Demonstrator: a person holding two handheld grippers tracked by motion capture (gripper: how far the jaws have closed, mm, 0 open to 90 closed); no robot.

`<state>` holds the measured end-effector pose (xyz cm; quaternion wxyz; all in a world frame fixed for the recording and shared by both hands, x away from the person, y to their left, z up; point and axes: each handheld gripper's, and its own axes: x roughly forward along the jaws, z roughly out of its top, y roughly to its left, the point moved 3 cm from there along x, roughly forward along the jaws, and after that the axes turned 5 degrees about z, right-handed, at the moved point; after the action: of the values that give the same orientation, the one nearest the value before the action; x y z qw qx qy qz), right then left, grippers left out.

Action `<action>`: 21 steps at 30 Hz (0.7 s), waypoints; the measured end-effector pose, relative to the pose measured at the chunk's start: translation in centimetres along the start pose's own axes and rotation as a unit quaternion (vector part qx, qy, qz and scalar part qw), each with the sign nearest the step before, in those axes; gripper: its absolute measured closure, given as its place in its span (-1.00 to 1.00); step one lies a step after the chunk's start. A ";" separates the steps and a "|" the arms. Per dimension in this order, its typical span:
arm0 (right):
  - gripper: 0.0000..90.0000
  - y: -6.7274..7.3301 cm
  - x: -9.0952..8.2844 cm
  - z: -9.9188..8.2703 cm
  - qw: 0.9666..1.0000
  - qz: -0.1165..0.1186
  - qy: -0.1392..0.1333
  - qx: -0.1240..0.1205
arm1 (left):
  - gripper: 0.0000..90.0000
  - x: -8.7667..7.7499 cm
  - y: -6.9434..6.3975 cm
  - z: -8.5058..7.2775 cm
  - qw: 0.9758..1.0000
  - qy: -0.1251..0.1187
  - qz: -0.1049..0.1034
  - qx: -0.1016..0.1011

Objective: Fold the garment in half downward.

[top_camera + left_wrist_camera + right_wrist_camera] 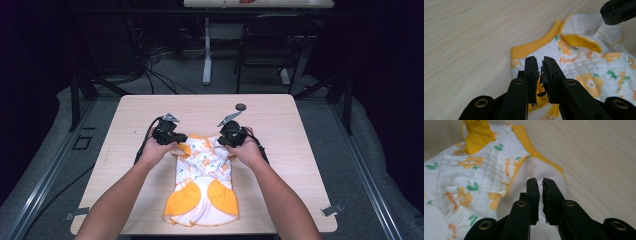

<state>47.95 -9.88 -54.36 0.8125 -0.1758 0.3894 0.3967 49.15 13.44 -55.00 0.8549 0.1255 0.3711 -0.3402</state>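
A small quilted white garment (205, 170) with orange trim, orange patches and a flower print lies flat on the wooden table (150, 107), its collar end pointing away from me. My left gripper (182, 139) rests at the garment's upper left corner. In the left gripper view its jaws (540, 61) stand a narrow slit apart above the printed cloth (584, 67), with nothing pinched between them. My right gripper (220, 141) sits at the upper right corner. In the right gripper view its jaws (539, 182) are slightly parted over the white inner cloth (541, 171), also holding nothing.
A small dark round object (241, 106) lies on the table beyond the grippers. Behind the table stand a black chair (270, 45) and a white table leg (207, 50), with cables on the floor. Bare wood surrounds the garment on all sides.
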 end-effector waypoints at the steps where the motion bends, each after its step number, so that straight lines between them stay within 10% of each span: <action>1: 0.82 0.0 0.0 0.0 1.000 0.000 0.000 0.000 | 0.82 0.1 0.1 0.0 1.000 0.003 0.000 0.000; 21: 0.43 -2.9 3.3 -1.0 0.996 -0.020 0.016 0.083 | 0.43 3.0 1.8 -1.9 0.999 0.015 0.029 -0.030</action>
<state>50.98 -10.53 -57.62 0.8256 -0.1215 0.4307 0.3437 50.86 14.16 -58.55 0.8621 0.1157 0.3905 -0.3015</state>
